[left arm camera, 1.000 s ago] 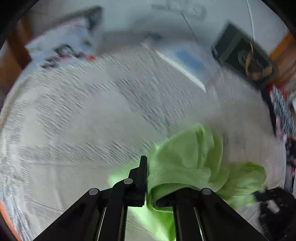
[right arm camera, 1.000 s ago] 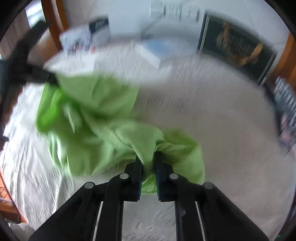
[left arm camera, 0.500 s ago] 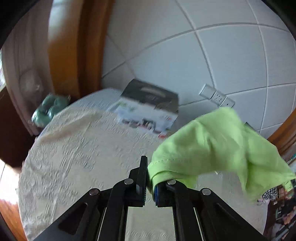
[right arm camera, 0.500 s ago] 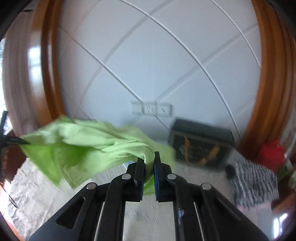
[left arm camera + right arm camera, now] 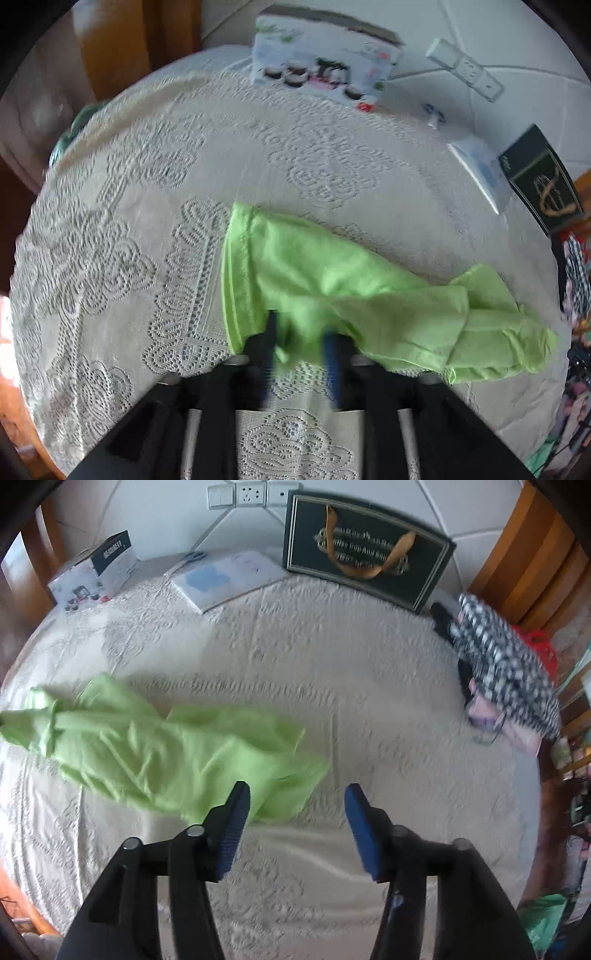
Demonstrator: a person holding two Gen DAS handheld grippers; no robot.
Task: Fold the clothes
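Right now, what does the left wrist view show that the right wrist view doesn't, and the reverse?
Left wrist only: the tablecloth's lace pattern close up, and the left gripper with the green garment's edge draped over its blurred fingers.

Right wrist only: the right gripper, fingers wide apart and empty, plus a checkered cloth pile at the table's edge.

Both: the garment lying crumpled on the table, the dark gift box, the white carton.

A round table (image 5: 369,701) under a cream lace tablecloth (image 5: 147,221) stands against a white tiled wall (image 5: 461,509) with a row of sockets (image 5: 255,493). Orange wood trim (image 5: 535,554) frames the wall on the right, and daylight falls softly across the cloth.
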